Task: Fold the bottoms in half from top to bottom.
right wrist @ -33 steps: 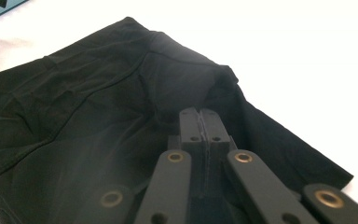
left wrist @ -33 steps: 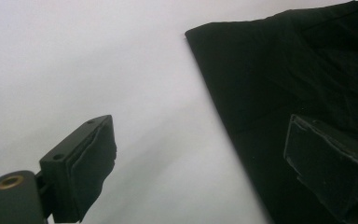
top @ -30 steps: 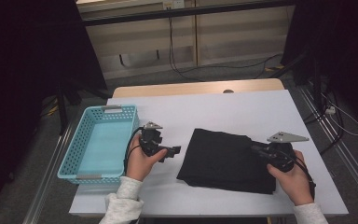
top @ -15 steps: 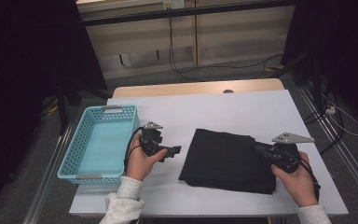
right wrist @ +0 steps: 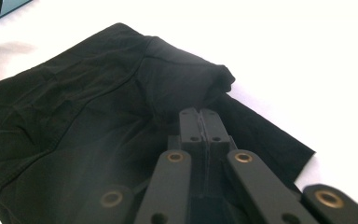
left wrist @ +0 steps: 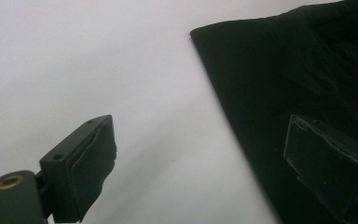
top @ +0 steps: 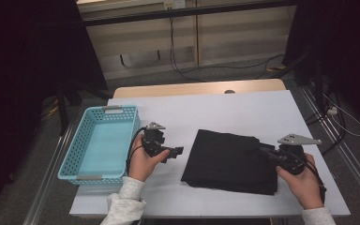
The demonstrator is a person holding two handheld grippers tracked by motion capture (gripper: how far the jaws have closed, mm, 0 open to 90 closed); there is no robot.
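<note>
Lying folded on the white table (top: 225,105), right of centre, the black garment (top: 229,159) has one layer at its right edge pinched in our right gripper (right wrist: 199,114), jaws pressed together on the cloth. Our left gripper (top: 177,151) hovers beside its left edge, jaws wide apart. A blue basket (top: 70,157) sits farther left.

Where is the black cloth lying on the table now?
In the high view the black cloth lies folded on the white table, right of the blue basket, between the left tongs and the right tongs.
</note>
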